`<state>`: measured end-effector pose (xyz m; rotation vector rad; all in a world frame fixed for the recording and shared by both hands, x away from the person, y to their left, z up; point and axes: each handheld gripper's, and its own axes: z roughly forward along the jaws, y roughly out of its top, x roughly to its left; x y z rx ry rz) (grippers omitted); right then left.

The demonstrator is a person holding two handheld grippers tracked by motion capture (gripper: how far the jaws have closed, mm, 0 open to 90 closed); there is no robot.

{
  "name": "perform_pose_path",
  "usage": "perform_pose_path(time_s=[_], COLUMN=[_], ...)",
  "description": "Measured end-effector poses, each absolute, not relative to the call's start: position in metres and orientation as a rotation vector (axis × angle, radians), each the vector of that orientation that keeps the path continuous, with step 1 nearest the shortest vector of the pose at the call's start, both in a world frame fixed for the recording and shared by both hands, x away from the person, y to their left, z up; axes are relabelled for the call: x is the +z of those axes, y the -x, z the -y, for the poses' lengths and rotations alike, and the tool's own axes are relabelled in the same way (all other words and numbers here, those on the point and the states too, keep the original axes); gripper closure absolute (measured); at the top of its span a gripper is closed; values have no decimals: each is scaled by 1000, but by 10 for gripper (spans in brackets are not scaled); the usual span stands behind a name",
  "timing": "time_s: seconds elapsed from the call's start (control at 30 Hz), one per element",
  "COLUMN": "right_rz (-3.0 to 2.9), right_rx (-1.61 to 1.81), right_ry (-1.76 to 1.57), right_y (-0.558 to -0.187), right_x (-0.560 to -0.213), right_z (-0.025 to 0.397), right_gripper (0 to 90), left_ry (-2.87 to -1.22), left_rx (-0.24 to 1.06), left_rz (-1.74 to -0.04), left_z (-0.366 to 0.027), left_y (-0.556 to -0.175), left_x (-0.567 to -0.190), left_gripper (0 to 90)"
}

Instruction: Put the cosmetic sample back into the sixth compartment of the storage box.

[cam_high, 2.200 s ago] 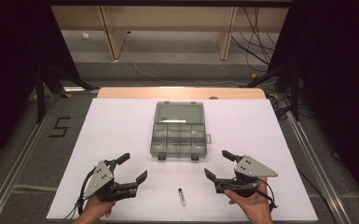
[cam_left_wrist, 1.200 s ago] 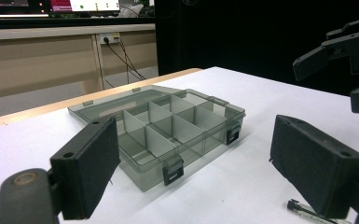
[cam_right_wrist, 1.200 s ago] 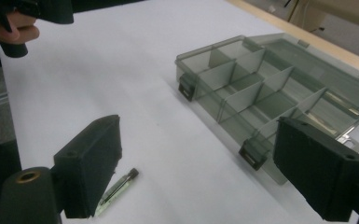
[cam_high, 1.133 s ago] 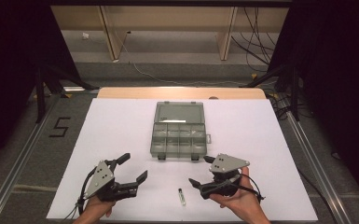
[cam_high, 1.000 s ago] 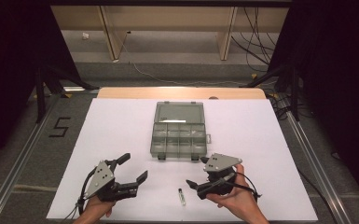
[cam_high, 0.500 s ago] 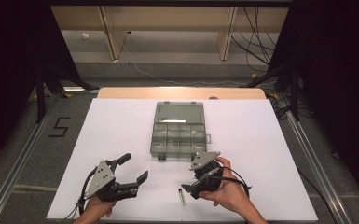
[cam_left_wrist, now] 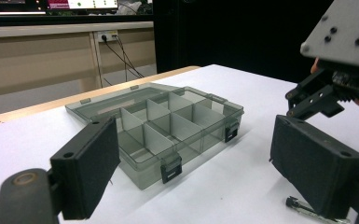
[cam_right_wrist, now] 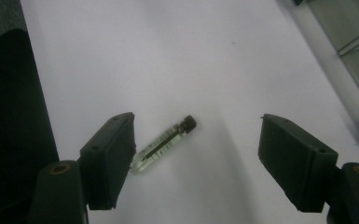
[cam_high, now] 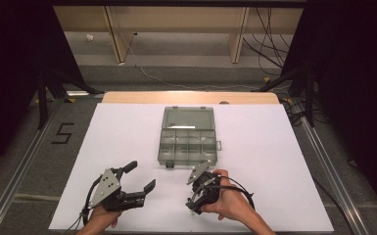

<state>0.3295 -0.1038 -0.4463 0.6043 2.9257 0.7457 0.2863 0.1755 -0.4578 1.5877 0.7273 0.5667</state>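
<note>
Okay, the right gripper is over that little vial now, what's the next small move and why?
Probably shift the right gripper slightly toward its left jaw, then close. Its jaws stand open, and the small vial lies flat on the white table, off-centre, close to the left jaw. The left gripper is open, apart.

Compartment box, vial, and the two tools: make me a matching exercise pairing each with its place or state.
Things:
1. compartment box
2. vial
3. left tool
4. right tool

States:
A. lying flat on the white table
B. lid open, at table centre
C. open, poised over the vial
D. open, at the table's near left

Pairs: 1-B, 2-A, 3-D, 4-C
</note>
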Motion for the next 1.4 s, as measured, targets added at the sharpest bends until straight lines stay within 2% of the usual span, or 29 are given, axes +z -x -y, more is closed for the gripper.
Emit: perform_pose_path(time_s=[0.3, 0.83, 1.07, 1.4], right_rz=[-2975, -3026, -3048, -3028], right_rx=[634, 560, 543, 502], right_ry=[-595, -562, -531, -499], right_y=[-328, -325, -324, -323], right_x=[-455, -460, -462, -461], right_z=[93, 86, 85, 86], right_gripper=[326, 463, 597, 727], left_ry=[-1587, -1586, -1587, -1587], left_rx=[571, 572, 570, 567], left_rz=[-727, -726, -725, -726], left_z=[-176, -176, -176, -176], left_y=[-286, -286, -286, -286], left_x=[-458, -457, -457, -458], left_gripper=[151, 151, 151, 151])
